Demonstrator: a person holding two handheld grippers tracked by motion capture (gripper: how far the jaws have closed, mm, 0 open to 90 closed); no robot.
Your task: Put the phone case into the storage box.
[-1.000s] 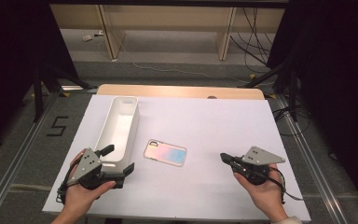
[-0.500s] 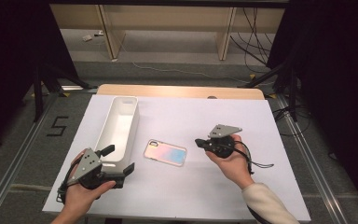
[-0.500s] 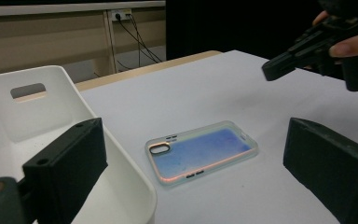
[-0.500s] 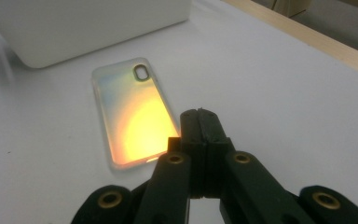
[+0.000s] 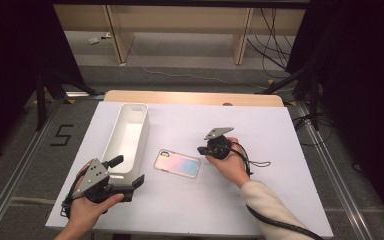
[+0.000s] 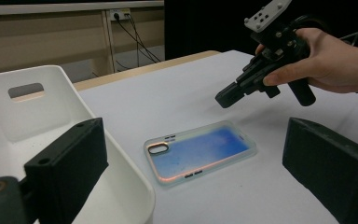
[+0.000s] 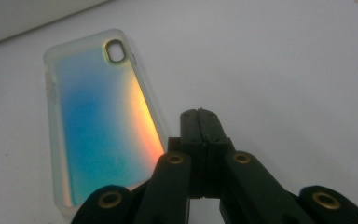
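A: What's changed?

B: The right gripper (image 5: 201,149) has swept in from the near right edge and now hangs just right of the iridescent phone case (image 5: 177,163), jaws pressed together, holding nothing. Looks like an approach; it must open first.

A: And the left gripper (image 5: 129,172)?

B: Parked near-left by the white bin (image 5: 112,147), jaws wide. Its own view shows the right gripper (image 6: 227,96) above the table, not touching the case (image 6: 199,152).
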